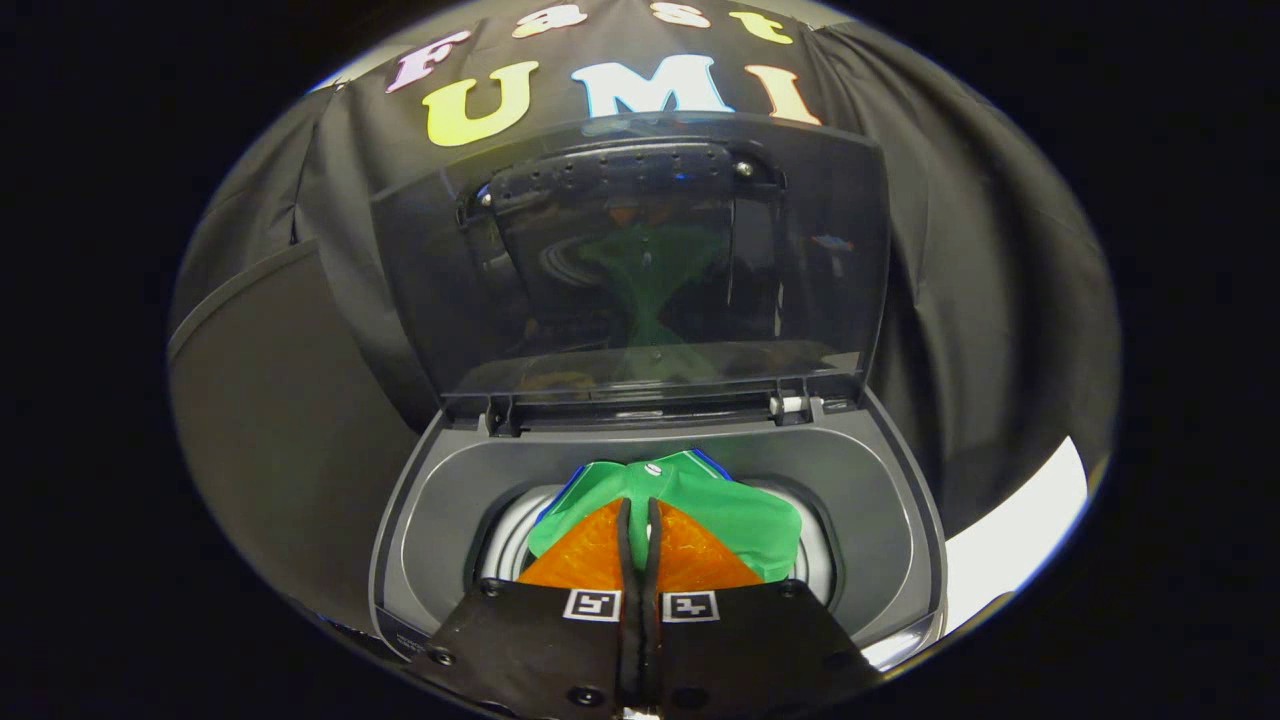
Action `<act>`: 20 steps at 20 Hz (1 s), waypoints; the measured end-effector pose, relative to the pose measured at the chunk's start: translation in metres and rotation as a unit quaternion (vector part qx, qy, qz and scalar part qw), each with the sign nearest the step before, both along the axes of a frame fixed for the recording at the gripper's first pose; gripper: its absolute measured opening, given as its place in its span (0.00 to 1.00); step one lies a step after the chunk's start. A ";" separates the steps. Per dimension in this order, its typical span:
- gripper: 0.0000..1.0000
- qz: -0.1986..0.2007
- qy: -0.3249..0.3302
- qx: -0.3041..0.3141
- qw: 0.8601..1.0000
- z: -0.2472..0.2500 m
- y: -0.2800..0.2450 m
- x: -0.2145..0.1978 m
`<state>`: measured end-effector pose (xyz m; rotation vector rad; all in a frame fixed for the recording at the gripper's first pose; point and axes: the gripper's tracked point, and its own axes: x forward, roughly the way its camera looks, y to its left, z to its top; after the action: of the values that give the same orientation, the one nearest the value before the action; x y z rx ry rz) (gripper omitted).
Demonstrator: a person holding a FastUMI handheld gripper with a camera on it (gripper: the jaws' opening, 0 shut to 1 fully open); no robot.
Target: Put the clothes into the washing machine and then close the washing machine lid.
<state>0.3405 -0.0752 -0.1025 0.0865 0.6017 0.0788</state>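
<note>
Your gripper [640, 515] was held over the mouth of the washing machine [905, 520], and its two fingers stood pressed together with almost no gap. A green cloth [740, 525] was draped over the fingertips and spread to both sides. It seemed to be pinched between the fingers, but you could not see the contact itself, because the cloth covered the place where the tips meet. On the flat body of the gripper you had two small square markers [640, 606] with a black-and-white pattern; they carried no readable text.

The cloth looked thin and smooth, and a blue edge [560, 492] showed at its left side. It hung above the round drum opening [505, 545], whose pale metal rim showed on the left and right of the cloth. The grey plastic top of the machine made a wide, rounded frame around the drum, so there was free room on every side of the cloth.

Beyond it, the lid [640, 260] stood open and nearly upright on its hinges [790, 405]. It was a dark, glossy, see-through panel with rounded corners, and it reflected the green cloth. A dark handle bar [620, 165] ran along its upper part.
</note>
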 end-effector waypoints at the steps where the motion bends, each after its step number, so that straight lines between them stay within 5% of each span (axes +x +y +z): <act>1: 0.01 -0.001 0.007 -0.001 1.000 -0.005 0.000 0.000; 15: 0.04 -0.013 0.101 -0.007 0.995 -0.057 0.003 -0.003; 20: 0.99 -0.020 0.078 0.023 0.997 -0.032 -0.002 0.006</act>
<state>0.3460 -0.0770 -0.1350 0.1496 0.7537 0.0468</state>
